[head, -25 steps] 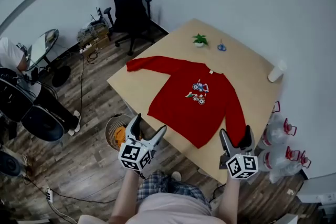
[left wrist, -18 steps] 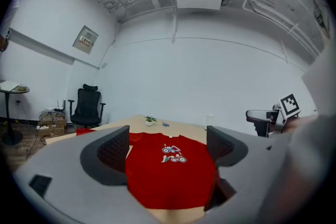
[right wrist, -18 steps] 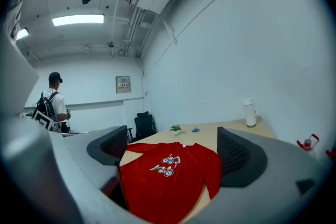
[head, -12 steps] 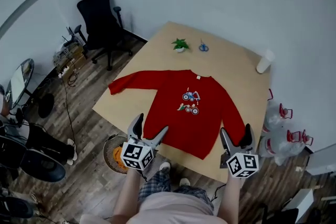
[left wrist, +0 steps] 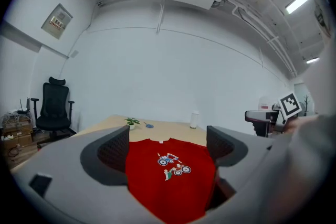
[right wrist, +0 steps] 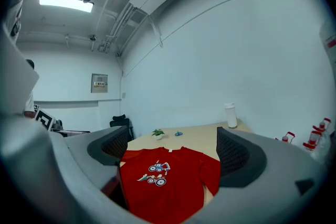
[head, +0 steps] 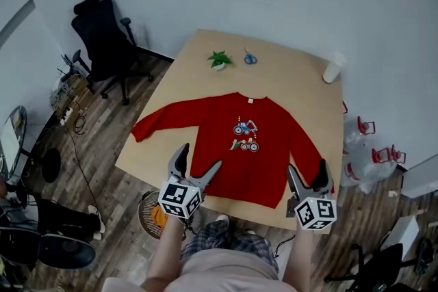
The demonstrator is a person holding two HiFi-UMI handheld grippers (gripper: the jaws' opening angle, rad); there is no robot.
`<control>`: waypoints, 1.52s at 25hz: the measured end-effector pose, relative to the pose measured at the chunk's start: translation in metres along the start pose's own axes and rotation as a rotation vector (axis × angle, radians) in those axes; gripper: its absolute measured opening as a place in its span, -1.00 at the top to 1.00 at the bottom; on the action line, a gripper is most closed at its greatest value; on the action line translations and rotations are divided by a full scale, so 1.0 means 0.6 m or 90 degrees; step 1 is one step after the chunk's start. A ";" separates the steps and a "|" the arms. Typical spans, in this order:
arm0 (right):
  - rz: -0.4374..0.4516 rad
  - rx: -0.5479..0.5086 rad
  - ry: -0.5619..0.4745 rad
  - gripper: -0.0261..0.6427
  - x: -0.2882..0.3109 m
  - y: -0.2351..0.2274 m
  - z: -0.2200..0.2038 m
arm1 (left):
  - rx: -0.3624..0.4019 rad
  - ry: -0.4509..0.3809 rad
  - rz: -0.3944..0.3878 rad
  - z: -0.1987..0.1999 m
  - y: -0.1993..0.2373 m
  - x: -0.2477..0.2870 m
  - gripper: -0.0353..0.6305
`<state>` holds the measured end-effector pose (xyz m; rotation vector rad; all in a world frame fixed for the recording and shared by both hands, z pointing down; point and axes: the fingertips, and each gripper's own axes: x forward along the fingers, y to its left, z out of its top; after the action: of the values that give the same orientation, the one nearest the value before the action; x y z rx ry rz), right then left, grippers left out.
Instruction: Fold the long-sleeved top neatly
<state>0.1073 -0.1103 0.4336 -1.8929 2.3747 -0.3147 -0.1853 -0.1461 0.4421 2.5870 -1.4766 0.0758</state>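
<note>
Long-sleeved top (head: pixel 253 147) flat on bench (head: pixel 287 75), centre of head view, collar toward upper frame, hem at bench's lower edge. One sleeve stretched toward frame left; other lies along top's right side. Potted plant (head: pixel 220 59) above collar, scissors (head: pixel 250 58) just right of it. Cup (head: pixel 333 68) near bench's upper-right corner. Office chair (head: pixel 102 44) on floor, upper left, well apart from bench. Left gripper (head: pixel 198 157) lower centre-left over hem; right gripper (head: pixel 306 171) lower right over hem. Basket (head: pixel 147 212) on floor below left gripper.
</note>
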 end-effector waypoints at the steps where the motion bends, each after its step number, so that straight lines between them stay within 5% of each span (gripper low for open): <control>1: -0.006 -0.001 0.001 -0.61 -0.002 -0.001 0.000 | -0.001 0.002 -0.006 -0.001 0.001 0.003 -0.43; 16: -0.081 -0.021 0.003 -0.59 -0.007 -0.063 0.023 | 0.010 0.032 -0.084 0.004 -0.037 0.099 -0.43; 29: -0.262 0.015 0.010 -0.56 -0.166 -0.213 0.001 | 0.023 0.098 -0.263 -0.047 -0.255 0.240 -0.43; 38: -0.343 0.062 0.064 -0.44 -0.229 -0.302 -0.075 | 0.050 0.171 -0.338 -0.123 -0.380 0.311 -0.43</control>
<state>0.3024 -0.0105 0.5081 -2.4882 1.8133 -0.5588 0.1083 -0.1789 0.5118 2.7992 -0.6843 0.3999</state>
